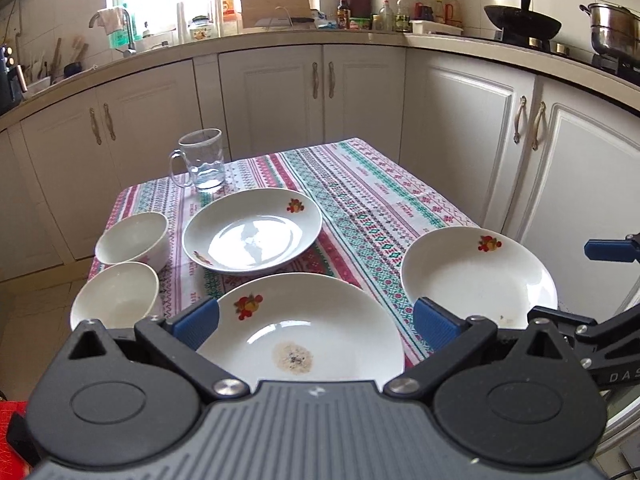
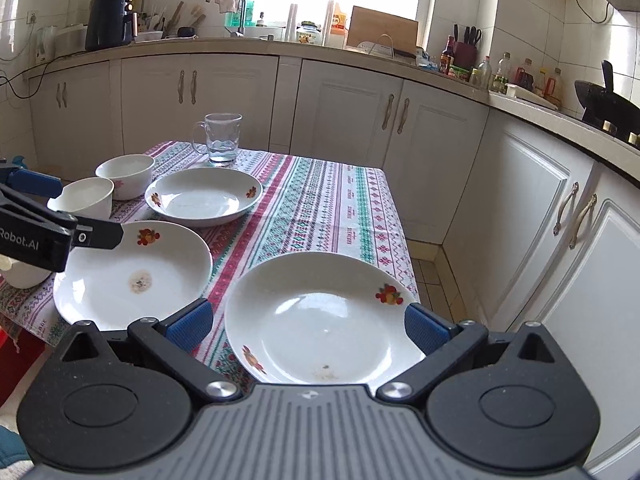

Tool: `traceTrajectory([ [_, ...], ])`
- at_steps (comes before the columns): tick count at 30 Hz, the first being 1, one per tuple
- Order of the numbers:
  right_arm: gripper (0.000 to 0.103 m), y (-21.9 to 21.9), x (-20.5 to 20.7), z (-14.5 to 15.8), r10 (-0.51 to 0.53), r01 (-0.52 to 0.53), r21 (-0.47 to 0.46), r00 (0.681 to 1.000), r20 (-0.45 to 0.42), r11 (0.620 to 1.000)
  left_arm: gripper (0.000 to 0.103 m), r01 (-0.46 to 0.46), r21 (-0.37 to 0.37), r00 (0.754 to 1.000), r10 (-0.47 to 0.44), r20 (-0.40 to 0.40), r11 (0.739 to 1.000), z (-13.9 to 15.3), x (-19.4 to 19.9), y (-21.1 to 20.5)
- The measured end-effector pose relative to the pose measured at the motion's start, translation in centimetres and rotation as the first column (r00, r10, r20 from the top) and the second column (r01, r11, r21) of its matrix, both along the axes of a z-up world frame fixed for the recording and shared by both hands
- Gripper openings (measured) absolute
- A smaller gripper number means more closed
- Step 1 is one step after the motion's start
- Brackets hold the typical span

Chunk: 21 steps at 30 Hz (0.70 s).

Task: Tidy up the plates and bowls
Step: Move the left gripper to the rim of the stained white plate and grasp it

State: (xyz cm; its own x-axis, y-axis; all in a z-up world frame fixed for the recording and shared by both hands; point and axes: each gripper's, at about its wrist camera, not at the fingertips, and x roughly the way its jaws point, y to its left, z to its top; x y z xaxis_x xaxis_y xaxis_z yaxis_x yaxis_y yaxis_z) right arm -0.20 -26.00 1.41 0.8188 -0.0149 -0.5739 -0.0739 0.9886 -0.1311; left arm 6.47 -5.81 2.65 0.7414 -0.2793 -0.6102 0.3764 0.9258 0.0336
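Left claw [image 1: 316,322] is being held wide apart over stained plate [image 1: 304,332], nothing clamped. Right claw [image 2: 308,322] is being held wide apart over right plate [image 2: 320,316], nothing clamped. Far plate [image 1: 252,232] is lying behind stained plate on worktop [image 1: 360,184]. Two bowls [image 1: 134,240] are sitting left of far plate, touching. Glass mug [image 1: 202,164] is standing behind far plate.

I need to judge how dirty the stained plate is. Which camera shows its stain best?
The left wrist view: the stained plate lies straight ahead, its brown stain large and central. The right wrist view shows the plate off to the side, smaller.
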Motion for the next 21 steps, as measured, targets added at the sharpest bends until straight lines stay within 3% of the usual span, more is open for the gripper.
traceTrajectory([
  [5, 0.103, -2.4, -0.2, -1.8, -0.005, 0.006, 0.027, 0.999, -0.044, 1.000, 0.102, 0.054, -0.035, 0.992, -0.058, -0.109, 0.998, -1.0, 2.1, -1.7],
  [9, 0.103, -3.8, -0.2, -3.5, 0.022, -0.016, 0.081, 0.997, -0.080, 0.997, 0.102, 0.105, 0.021, 0.988, -0.102, -0.118, 0.994, -1.5, 2.9, -3.8],
  [21, 0.103, -5.5, 1.3, -7.6, 0.107, -0.088, 0.141, 0.986, -0.131, 0.986, 0.102, 0.239, 0.035, 0.954, -0.228, -0.193, 0.970, -2.4, 6.1, -8.2],
])
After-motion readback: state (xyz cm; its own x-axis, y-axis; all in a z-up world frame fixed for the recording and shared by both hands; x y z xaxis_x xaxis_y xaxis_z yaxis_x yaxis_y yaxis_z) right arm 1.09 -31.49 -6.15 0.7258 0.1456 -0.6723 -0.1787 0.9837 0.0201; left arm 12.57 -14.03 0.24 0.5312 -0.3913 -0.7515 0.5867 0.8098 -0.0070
